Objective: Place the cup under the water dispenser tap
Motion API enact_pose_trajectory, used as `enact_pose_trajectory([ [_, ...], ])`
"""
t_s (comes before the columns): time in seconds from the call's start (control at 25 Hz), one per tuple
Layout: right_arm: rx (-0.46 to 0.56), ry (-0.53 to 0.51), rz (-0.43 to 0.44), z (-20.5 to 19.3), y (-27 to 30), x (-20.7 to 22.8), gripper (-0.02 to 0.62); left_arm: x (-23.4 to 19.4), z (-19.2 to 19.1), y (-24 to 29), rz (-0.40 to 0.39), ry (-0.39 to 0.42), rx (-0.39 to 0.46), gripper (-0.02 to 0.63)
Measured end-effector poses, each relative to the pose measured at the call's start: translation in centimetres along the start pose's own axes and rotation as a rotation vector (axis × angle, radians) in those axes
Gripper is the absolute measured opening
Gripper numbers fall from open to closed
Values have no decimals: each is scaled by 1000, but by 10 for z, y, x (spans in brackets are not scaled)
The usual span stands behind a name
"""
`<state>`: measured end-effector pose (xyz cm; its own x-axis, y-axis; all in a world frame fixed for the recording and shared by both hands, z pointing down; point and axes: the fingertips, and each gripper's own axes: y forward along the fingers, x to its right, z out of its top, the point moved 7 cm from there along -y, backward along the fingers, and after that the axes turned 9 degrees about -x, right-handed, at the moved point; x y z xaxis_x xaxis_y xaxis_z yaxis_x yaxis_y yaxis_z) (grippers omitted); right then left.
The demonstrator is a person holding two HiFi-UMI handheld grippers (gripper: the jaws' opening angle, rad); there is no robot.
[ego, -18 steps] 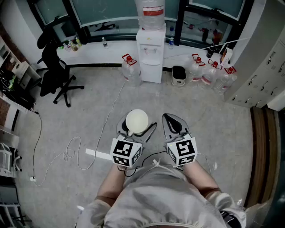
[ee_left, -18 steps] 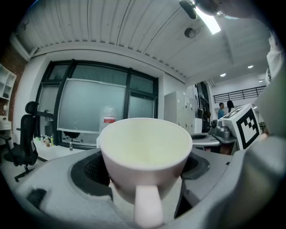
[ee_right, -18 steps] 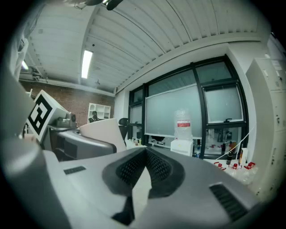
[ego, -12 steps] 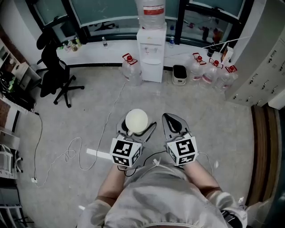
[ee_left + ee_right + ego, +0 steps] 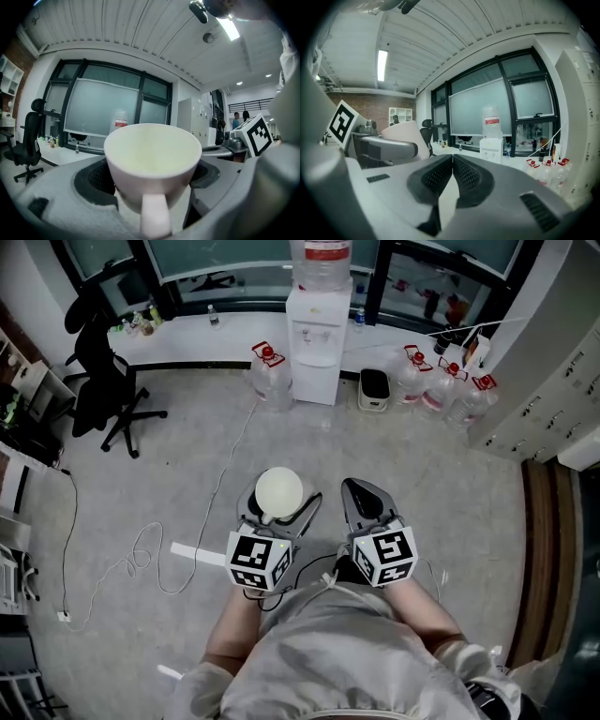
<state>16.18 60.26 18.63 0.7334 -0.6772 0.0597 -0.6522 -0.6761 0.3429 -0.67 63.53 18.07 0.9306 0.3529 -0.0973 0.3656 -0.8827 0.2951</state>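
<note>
Grey speckled concrete floor (image 5: pixel 187 456) underfoot. We carry the white cup (image 5: pixel 278 491) upright in the left gripper (image 5: pixel 278 507), its jaws spread wide and pressed on the cup's sides, handle toward us. The right gripper (image 5: pixel 362 495) has its jaws together on nothing. The water dispenser (image 5: pixel 317 334) stands well ahead by the window wall, water bottles (image 5: pixel 441 390) to its right, a black office chair (image 5: pixel 98 381) off left, grey lockers (image 5: pixel 553 371) at the right.

A black office chair (image 5: pixel 98 381) stands at the left end of the white window ledge (image 5: pixel 202 343), where small bottles (image 5: pixel 141 326) sit. Red-capped water jugs (image 5: pixel 441 395) rest on the floor below the ledge, and a white cable (image 5: pixel 141 557) trails away from it.
</note>
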Motion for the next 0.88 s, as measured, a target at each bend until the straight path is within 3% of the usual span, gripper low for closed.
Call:
enact_pose_trajectory([
  [0.4,-26,-1,19,15,77,60,28,-47,2,74,47,-50,-24,456],
  [0.88,-25,-7,57,72,228,179,29,-140,57,230,116,-49,-28,456],
])
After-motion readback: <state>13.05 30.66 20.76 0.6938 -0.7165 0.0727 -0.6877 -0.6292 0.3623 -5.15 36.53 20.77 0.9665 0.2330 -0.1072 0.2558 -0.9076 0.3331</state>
